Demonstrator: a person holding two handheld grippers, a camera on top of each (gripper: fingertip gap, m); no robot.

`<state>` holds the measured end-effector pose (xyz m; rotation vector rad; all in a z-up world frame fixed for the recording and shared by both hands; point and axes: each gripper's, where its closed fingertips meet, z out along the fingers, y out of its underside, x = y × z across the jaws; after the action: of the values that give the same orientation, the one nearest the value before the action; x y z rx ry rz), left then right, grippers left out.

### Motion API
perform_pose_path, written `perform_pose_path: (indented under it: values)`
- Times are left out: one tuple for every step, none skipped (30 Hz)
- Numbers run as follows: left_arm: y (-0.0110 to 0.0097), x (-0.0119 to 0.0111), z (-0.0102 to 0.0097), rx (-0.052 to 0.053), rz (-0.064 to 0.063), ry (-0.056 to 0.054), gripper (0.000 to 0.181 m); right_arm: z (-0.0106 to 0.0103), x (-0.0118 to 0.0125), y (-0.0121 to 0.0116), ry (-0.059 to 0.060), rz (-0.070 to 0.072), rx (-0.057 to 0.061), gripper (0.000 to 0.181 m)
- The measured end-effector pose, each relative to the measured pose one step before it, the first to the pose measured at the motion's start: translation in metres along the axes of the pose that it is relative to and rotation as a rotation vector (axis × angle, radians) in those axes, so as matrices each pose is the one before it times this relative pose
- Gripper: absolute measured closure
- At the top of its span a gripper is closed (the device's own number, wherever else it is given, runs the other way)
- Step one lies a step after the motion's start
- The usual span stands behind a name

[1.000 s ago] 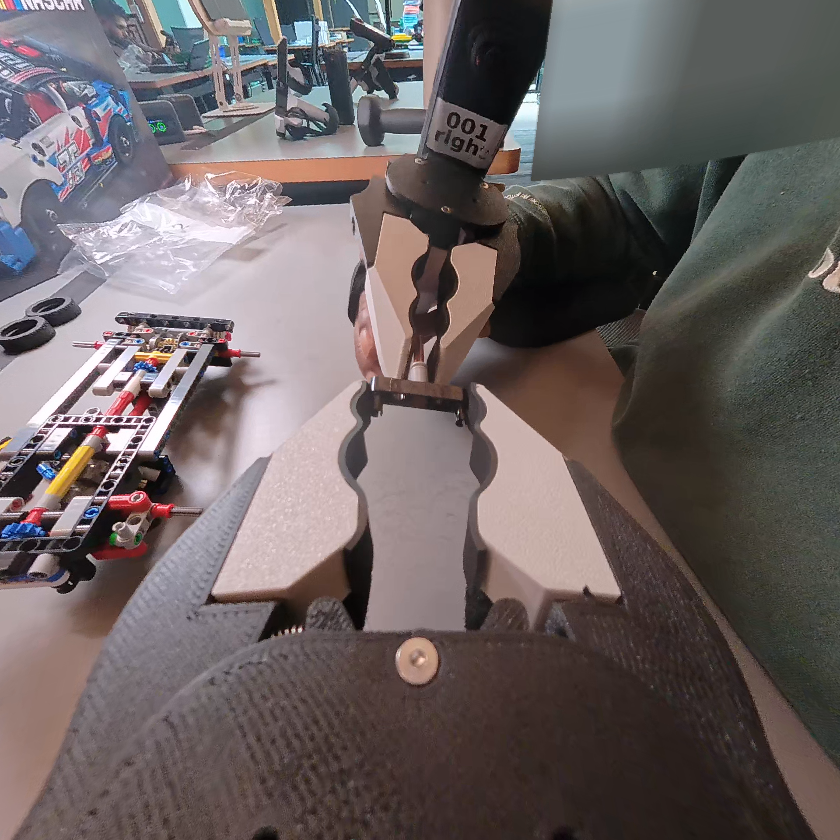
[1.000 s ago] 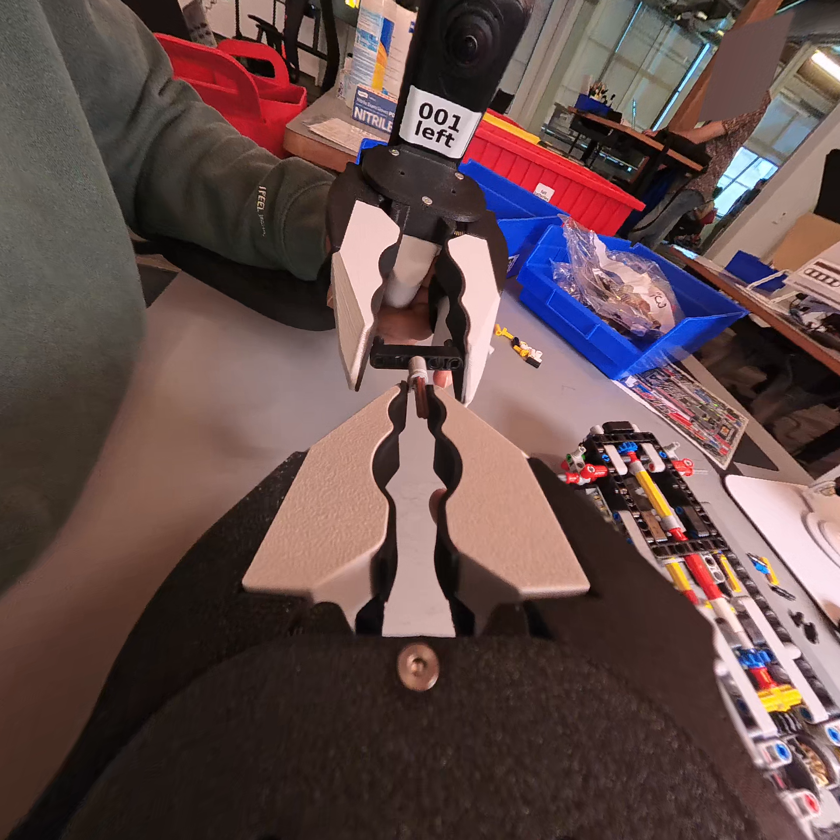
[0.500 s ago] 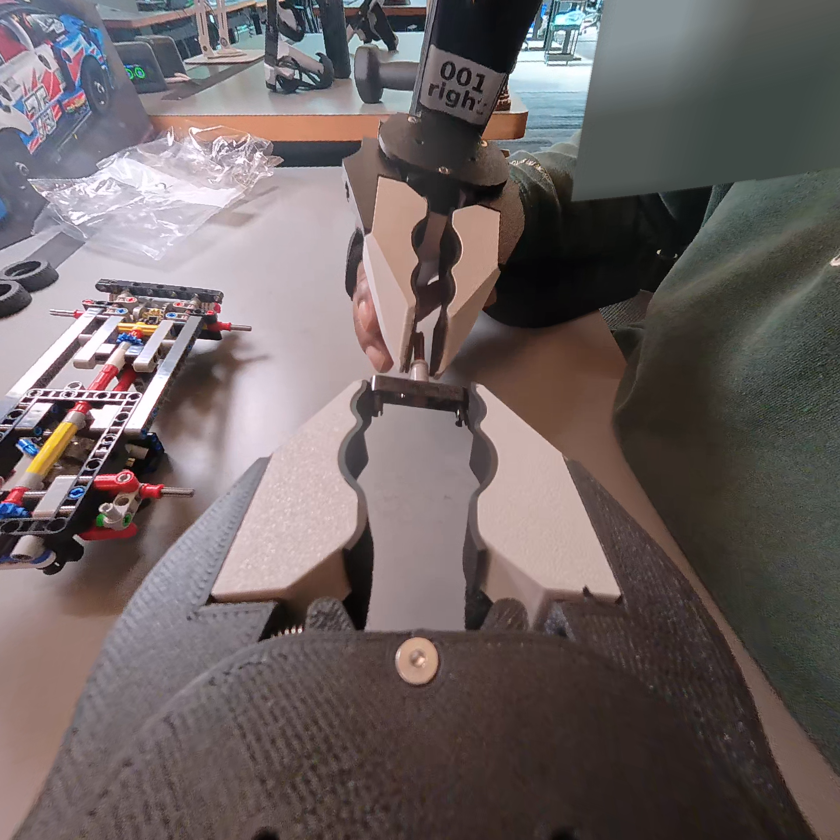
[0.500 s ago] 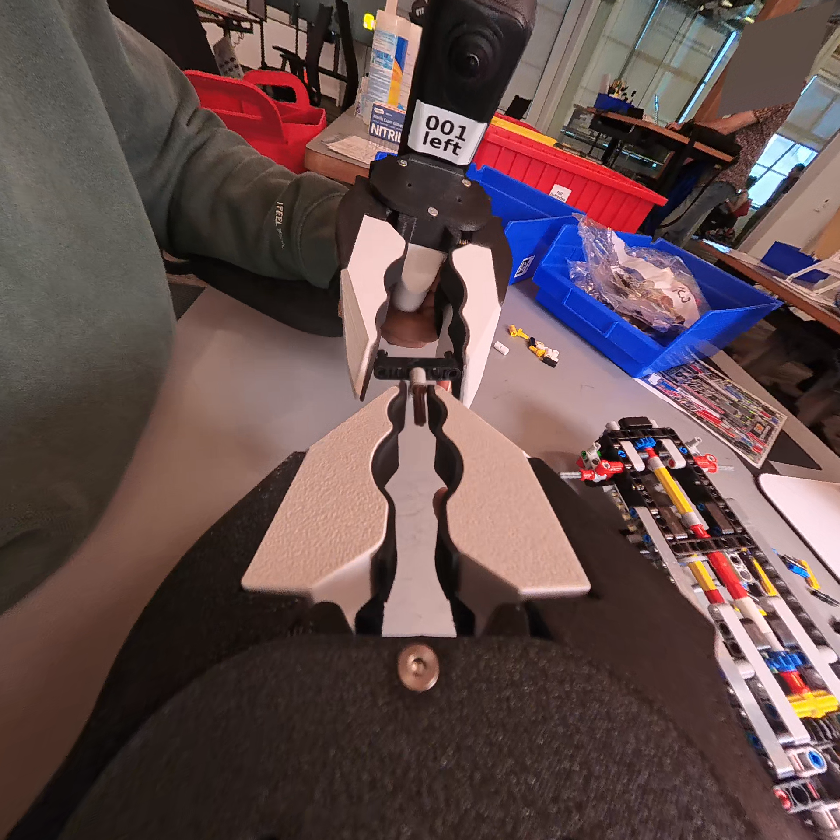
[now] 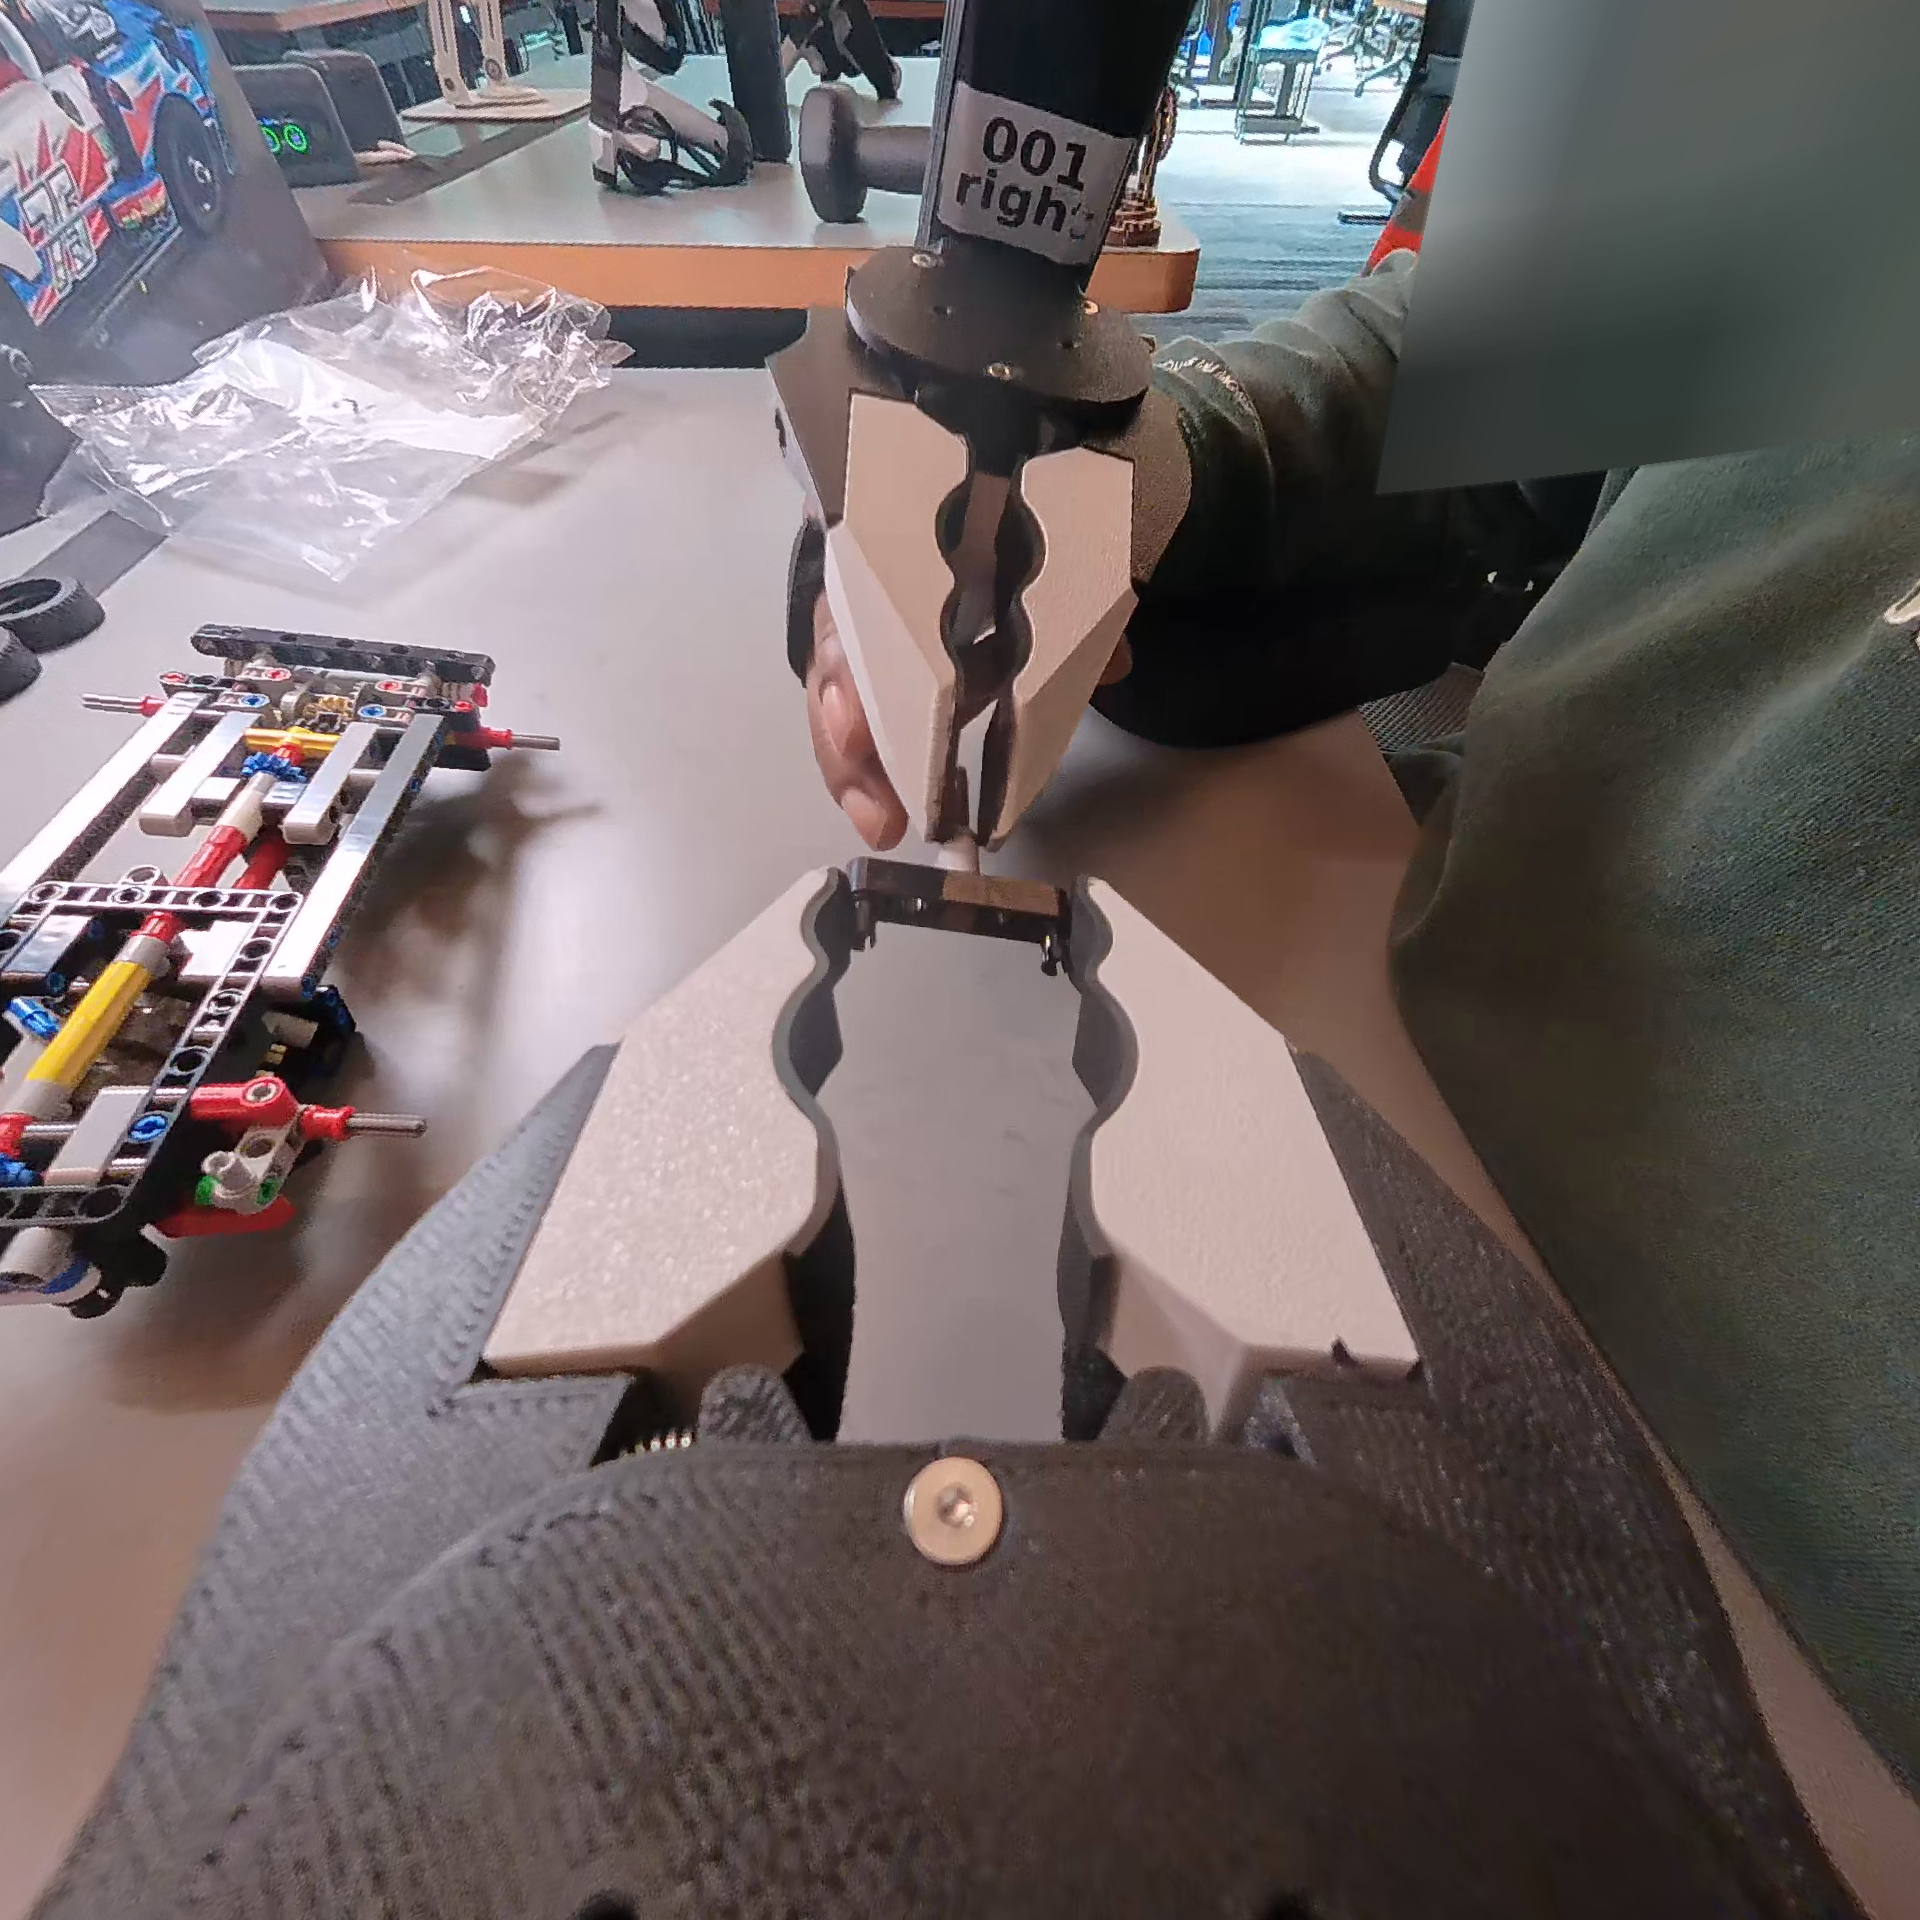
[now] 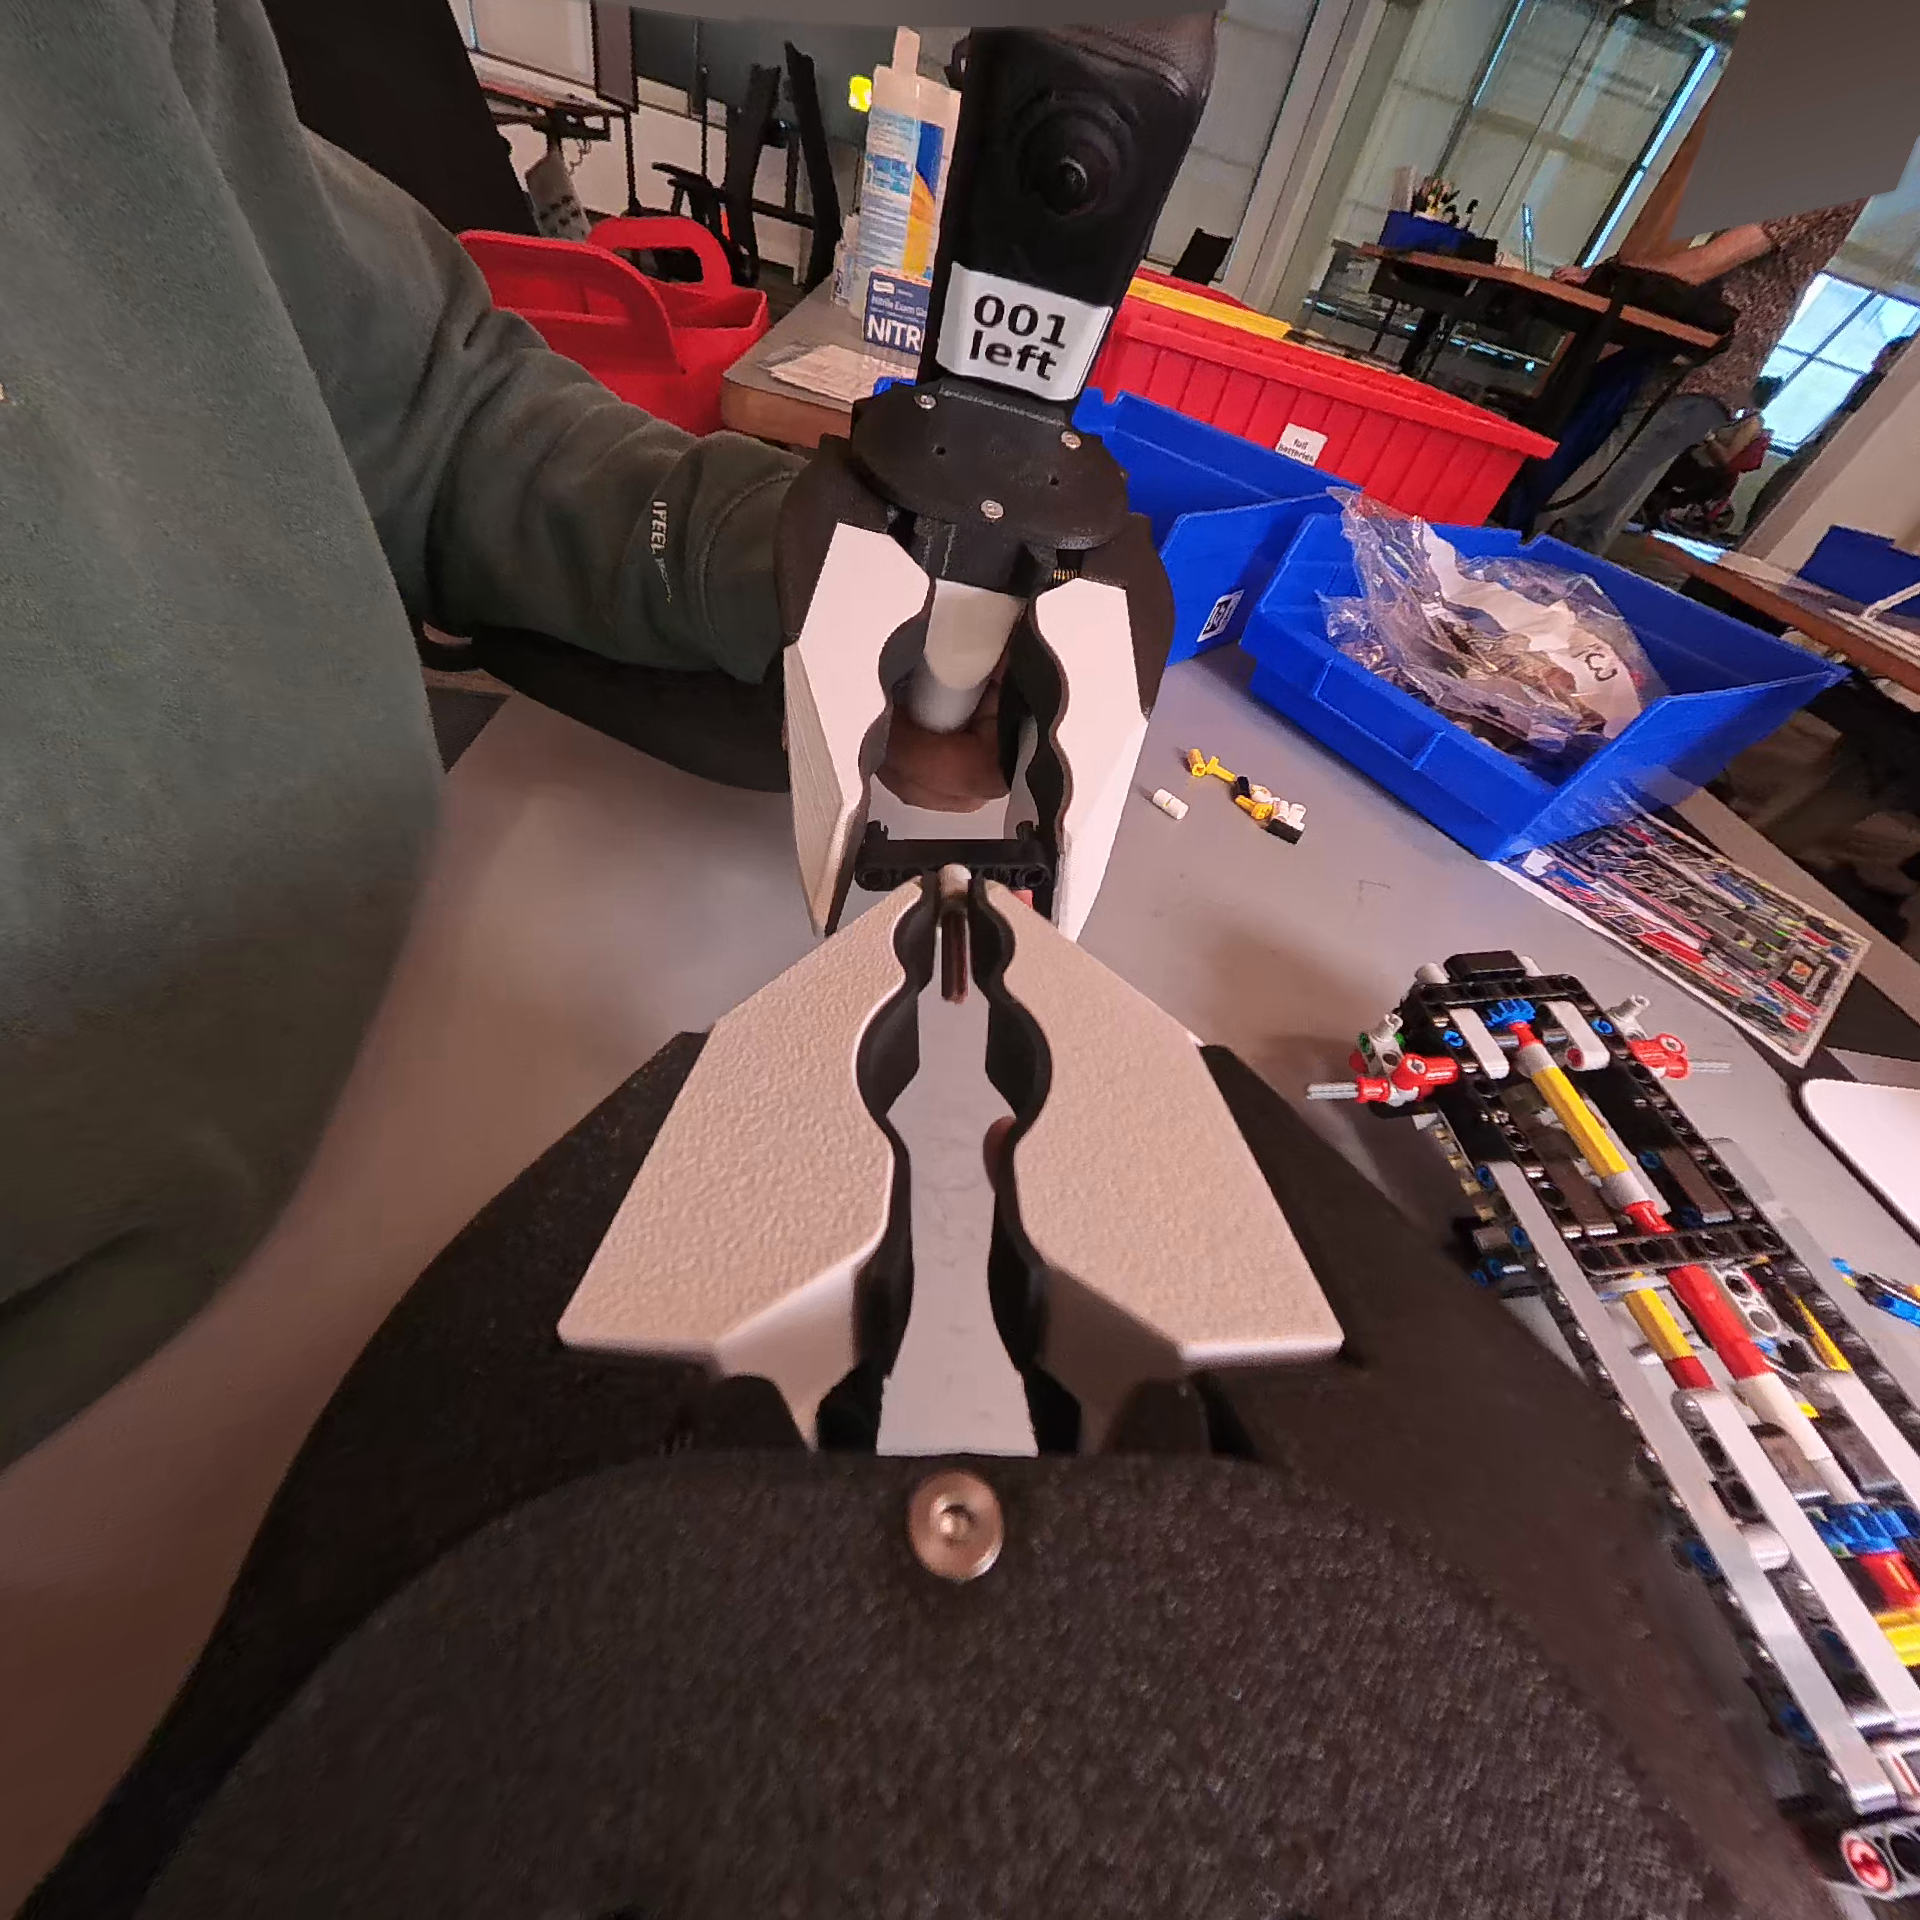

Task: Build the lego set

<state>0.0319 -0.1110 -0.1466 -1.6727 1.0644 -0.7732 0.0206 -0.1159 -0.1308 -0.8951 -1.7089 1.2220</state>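
Observation:
My left gripper [image 5: 958,902] is shut on a short black lego beam [image 5: 961,896], held crosswise between its fingertips above the table. My right gripper [image 6: 954,904] faces it tip to tip and is shut on a small brown axle with a white bush [image 6: 954,940]. The white end [image 5: 958,858] touches the middle of the beam [image 6: 951,854]. The right gripper also shows in the left wrist view [image 5: 966,826], and the left gripper in the right wrist view [image 6: 951,857]. The long lego car chassis [image 5: 187,914] lies on the table to the left, also seen in the right wrist view [image 6: 1621,1226].
Clear plastic bags [image 5: 312,416] and black tyres [image 5: 42,613] lie at the far left by the set's box [image 5: 94,177]. A blue bin [image 6: 1538,707] with a parts bag, loose small pieces [image 6: 1242,795] and an instruction sheet [image 6: 1704,925] lie to the right. The person's green sleeves flank both grippers. Left and right tips are no more than a few centimetres apart.
Both grippers have stayed tip to tip, drifting slightly; the axle's white end has pressed closer against the beam. The chassis has shifted in view as the grippers tilted.

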Motion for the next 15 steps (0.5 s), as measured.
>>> perform_pose_path:
  values:
    - [-0.00050, -0.00035, -0.00058, 0.0014, -0.0004, -0.0010, 0.140, -0.00061, 0.00053, -0.00045, 0.0027, -0.0040, 0.0017, 0.178]
    - [0.00011, -0.00070, -0.00053, -0.0003, 0.0013, -0.0035, 0.140, -0.00076, 0.00082, -0.00019, 0.0041, -0.0062, 0.0006, 0.174]
    - [0.00002, -0.00077, -0.00054, 0.0023, -0.0010, -0.0027, 0.140, -0.00106, 0.00079, 0.00014, 0.0014, -0.0013, -0.0011, 0.171]
    - [-0.00056, -0.00052, -0.00049, 0.0053, -0.0038, -0.0003, 0.140, -0.00080, 0.00080, 0.00094, 0.0012, 0.0009, -0.0058, 0.170]
    - [-0.00066, -0.00061, -0.00041, 0.0050, -0.0023, -0.0015, 0.140, -0.00036, 0.00045, 0.00154, 0.0014, -0.0025, -0.0082, 0.171]
    - [-0.00008, -0.00055, -0.00014, 0.0020, 0.0002, -0.0019, 0.140, 0.00023, -0.00008, 0.00195, 0.0014, -0.0056, -0.0106, 0.172]
    - [0.00026, 0.00010, 0.00011, 0.0002, 0.0001, 0.0008, 0.140, 0.00060, -0.00001, 0.00156, 0.0041, -0.0057, -0.0088, 0.177]
    - [0.00034, 0.00041, 0.00032, -0.0002, -0.0009, 0.0025, 0.140, 0.00041, 0.00015, 0.00044, 0.0050, -0.0051, -0.0028, 0.180]
    - [0.00027, -0.00005, 0.00032, 0.0004, -0.0005, 0.0004, 0.140, 0.00011, 0.00009, 0.00061, -0.0012, 0.0003, -0.0045, 0.180]
    - [0.00005, -0.00041, 0.00010, 0.0020, -0.0006, -0.0020, 0.140, -0.00011, 0.00053, 0.00024, -0.0022, 0.0092, -0.0020, 0.180]
    - [-0.00020, -0.00049, 0.00030, 0.0044, -0.0004, -0.0024, 0.140, -0.00029, 0.00052, 0.00026, -0.0023, 0.0094, -0.0002, 0.180]
    - [0.00015, -0.00012, 0.00051, 0.0036, 0.0005, -0.0015, 0.140, -0.00023, -0.00004, 0.00063, -0.0060, 0.0072, -0.0021, 0.180]
    - [0.00098, -0.00063, 0.00055, 0.0000, 0.0015, -0.0052, 0.140, -0.00016, -0.00014, 0.00131, -0.0050, 0.0061, -0.0051, 0.180]
    - [0.00079, -0.00199, 0.00005, 0.0021, 0.0036, -0.0149, 0.139, -0.00045, 0.00131, 0.00158, 0.0029, 0.0041, -0.0029, 0.180]
    - [0.00014, -0.00250, -0.00063, 0.0066, 0.0046, -0.0156, 0.132, -0.00128, 0.00103, 0.00141, -0.0014, 0.0049, 0.0008, 0.180]
